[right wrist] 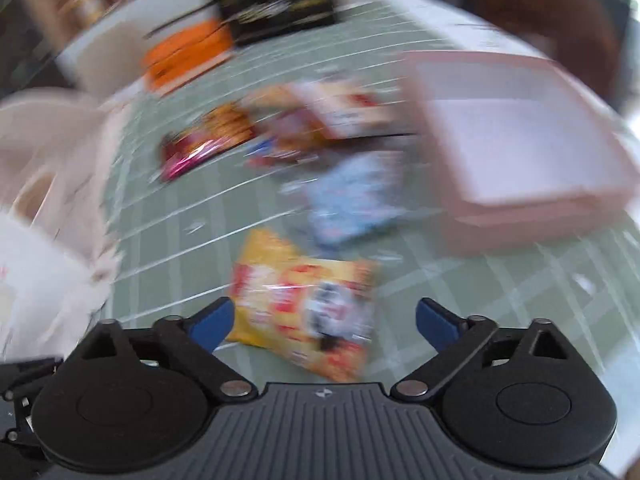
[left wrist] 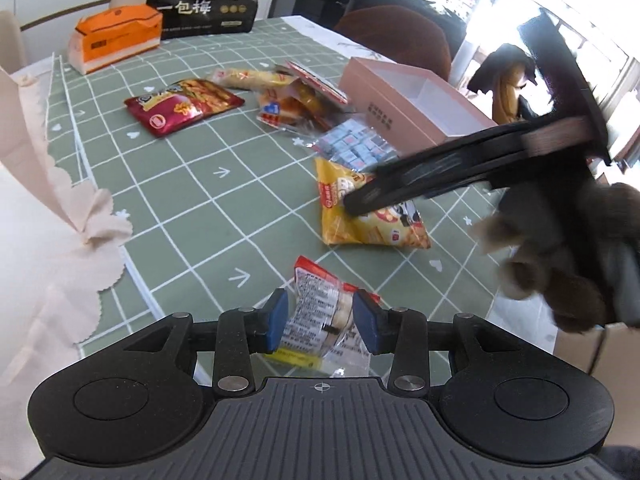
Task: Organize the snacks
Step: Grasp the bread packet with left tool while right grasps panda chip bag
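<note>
On the green checked tablecloth, left fingers clamp a clear snack packet; right fingers spread wide.

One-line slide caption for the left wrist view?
Left gripper clamps a clear snack packet while the right gripper reaches a yellow snack bag.

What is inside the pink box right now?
The pink box shows only a bare white floor with a divider; no snack is visible inside. Its near wall hides the closest strip of the floor, and the right-wrist view is too blurred to add more.
</note>
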`<state>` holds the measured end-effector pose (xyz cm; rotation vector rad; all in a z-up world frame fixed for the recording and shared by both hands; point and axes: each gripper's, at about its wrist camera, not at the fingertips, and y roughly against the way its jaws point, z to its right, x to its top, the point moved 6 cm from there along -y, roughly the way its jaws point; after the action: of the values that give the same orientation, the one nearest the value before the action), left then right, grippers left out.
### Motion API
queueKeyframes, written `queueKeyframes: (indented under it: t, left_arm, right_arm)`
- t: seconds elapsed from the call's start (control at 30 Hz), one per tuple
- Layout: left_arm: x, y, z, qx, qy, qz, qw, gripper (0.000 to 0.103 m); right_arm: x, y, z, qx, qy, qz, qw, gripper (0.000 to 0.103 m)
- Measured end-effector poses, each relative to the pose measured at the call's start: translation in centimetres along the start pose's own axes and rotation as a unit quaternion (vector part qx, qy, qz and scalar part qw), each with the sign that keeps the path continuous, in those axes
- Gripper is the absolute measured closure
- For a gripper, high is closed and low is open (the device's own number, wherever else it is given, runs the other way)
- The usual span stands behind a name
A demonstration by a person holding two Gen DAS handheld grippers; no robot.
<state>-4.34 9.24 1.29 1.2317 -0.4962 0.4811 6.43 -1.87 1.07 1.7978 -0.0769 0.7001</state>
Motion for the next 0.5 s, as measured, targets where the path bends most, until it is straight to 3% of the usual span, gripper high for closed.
queueKeyframes:
  t: [0.1, 0.17, 0.23, 0.3, 0.5]
  left_arm:
    - [-0.1, 0.7, -0.4, 0.010, -0.009, -0.003, 0.9999, 0.060]
    - [-0.2, 0.7, -0.5, 0.017, -0.021, -0.010, 0.9996, 0.060]
    - [-0.4, 0.9, -0.1, 0.021, -0.041, -0.014, 0.9988, 0.060]
    - [-0.5, 0.8, 0.4, 0.018, -0.063, -0.018, 0.9977, 0.060]
    - [-0.7, -0.6, 2.2, 0.016, -0.123, -0.029, 0.9919, 0.060]
  right_arm:
    - [0.2, -3.3, -1.7, -0.020, 0.053, -0.052, 0.997, 0.005]
    - [0.1, -5.1, -1.2, -0.047, 0.044, -0.082, 0.995, 0.002]
    - [0.5, -4.8, -0.5, -0.062, 0.006, -0.058, 0.996, 0.016]
    - [0.6, -3.8, 0.0, -0.053, -0.029, -0.048, 0.997, 0.023]
    - [-2.4, 2.3, 1.3, -0.045, -0.048, -0.006, 0.998, 0.023]
